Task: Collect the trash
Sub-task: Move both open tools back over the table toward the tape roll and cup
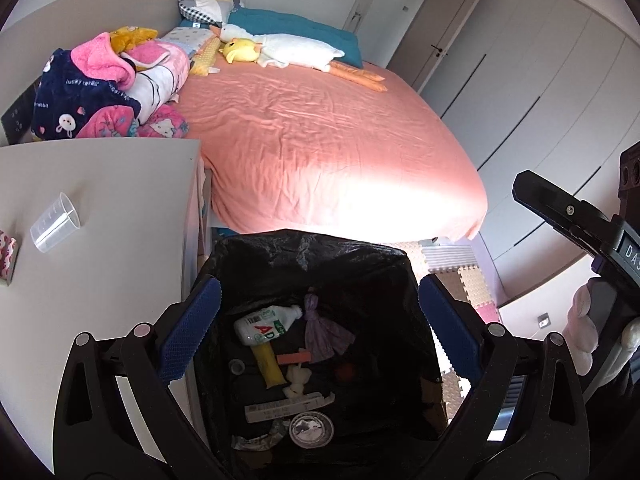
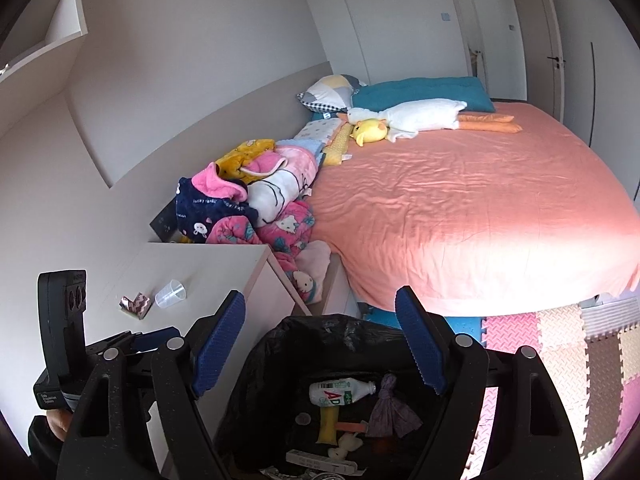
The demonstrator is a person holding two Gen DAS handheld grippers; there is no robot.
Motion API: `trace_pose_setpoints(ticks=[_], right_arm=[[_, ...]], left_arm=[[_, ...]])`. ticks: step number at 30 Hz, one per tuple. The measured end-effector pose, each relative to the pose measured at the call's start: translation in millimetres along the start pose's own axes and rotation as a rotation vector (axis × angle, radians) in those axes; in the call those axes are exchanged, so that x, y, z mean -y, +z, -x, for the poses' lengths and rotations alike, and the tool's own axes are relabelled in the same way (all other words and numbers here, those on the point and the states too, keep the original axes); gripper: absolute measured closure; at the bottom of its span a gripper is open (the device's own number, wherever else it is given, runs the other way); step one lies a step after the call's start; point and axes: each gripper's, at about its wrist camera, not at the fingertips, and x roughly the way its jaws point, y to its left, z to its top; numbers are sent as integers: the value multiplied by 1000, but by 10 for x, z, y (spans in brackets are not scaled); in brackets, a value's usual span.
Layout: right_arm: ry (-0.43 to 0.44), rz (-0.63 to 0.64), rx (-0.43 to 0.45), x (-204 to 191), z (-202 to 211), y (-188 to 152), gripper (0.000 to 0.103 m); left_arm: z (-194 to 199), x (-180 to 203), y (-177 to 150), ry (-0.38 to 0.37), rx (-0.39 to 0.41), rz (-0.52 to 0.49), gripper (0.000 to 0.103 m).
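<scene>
A bin with a black liner (image 1: 320, 256) (image 2: 320, 332) stands on the floor by the bed's foot. It holds a white bottle (image 1: 264, 324) (image 2: 340, 392), a knotted purple bag (image 1: 324, 328) (image 2: 390, 406), a yellow packet (image 1: 270, 366) and other scraps. A clear plastic cup (image 1: 56, 224) (image 2: 171, 294) lies on its side on the white nightstand (image 1: 112, 208) (image 2: 208, 268), beside a patterned wrapper (image 1: 7, 254) (image 2: 135, 304). My left gripper (image 1: 320, 330) is open and empty above the bin. My right gripper (image 2: 320, 344) is open and empty above the bin too.
A bed with a pink sheet (image 1: 320, 132) (image 2: 480, 208) fills the middle, with piled blankets (image 1: 104, 92) (image 2: 248, 204) and plush toys (image 1: 280, 50) at its left and head. Foam floor mats (image 2: 560, 344) lie to the right. Wardrobe doors (image 1: 520, 92) line the far right.
</scene>
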Motion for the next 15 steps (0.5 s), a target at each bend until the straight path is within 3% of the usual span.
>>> trace_pose_setpoints(ticks=[15], right_arm=[[32, 33, -12, -175, -114, 0, 25]], left_arm=[[76, -87, 30, 36, 16, 2, 7]])
